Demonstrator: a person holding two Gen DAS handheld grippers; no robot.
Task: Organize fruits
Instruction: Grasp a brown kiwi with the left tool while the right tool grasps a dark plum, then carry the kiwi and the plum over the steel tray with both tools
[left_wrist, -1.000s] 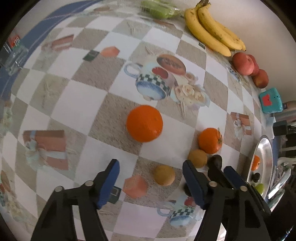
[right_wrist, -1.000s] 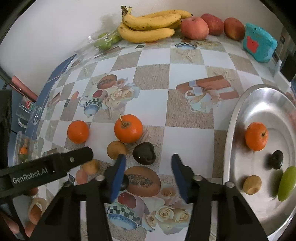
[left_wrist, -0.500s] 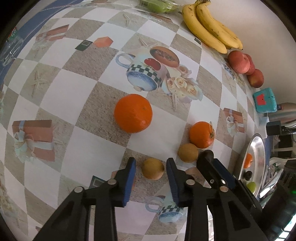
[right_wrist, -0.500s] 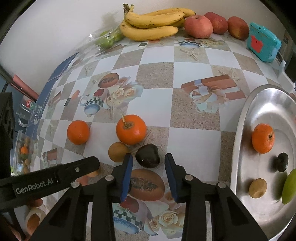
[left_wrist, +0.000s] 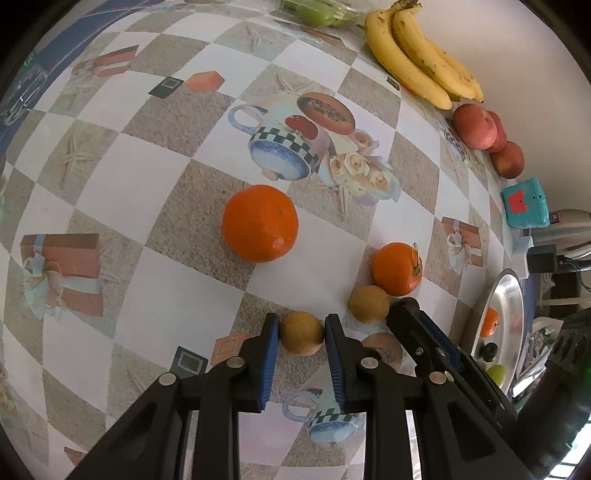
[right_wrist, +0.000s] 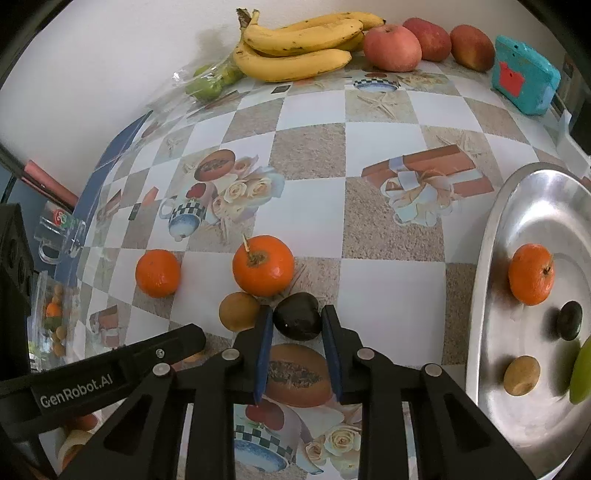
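My left gripper (left_wrist: 301, 332) is shut on a small brown round fruit (left_wrist: 301, 334) that rests on the tablecloth. My right gripper (right_wrist: 297, 323) is shut on a dark avocado (right_wrist: 297, 319), also on the cloth. A second brown fruit (right_wrist: 238, 311) lies just left of the avocado and shows in the left wrist view (left_wrist: 368, 304). Two oranges lie beyond: a stemmed one (right_wrist: 263, 266) and a plain one (right_wrist: 157, 272), the plain one large in the left wrist view (left_wrist: 259, 223). A steel tray (right_wrist: 491, 258) at the right holds an orange, an avocado, a brown fruit and a green fruit.
Bananas (right_wrist: 295, 48), three red apples (right_wrist: 392, 48) and a bag of green fruit (right_wrist: 207, 83) line the far wall. A teal box (right_wrist: 524, 79) stands at the back right. A glass mug (right_wrist: 59, 236) sits at the left table edge.
Both grippers moved forward and down and closed: the left one onto the brown fruit, the right one onto the dark avocado.
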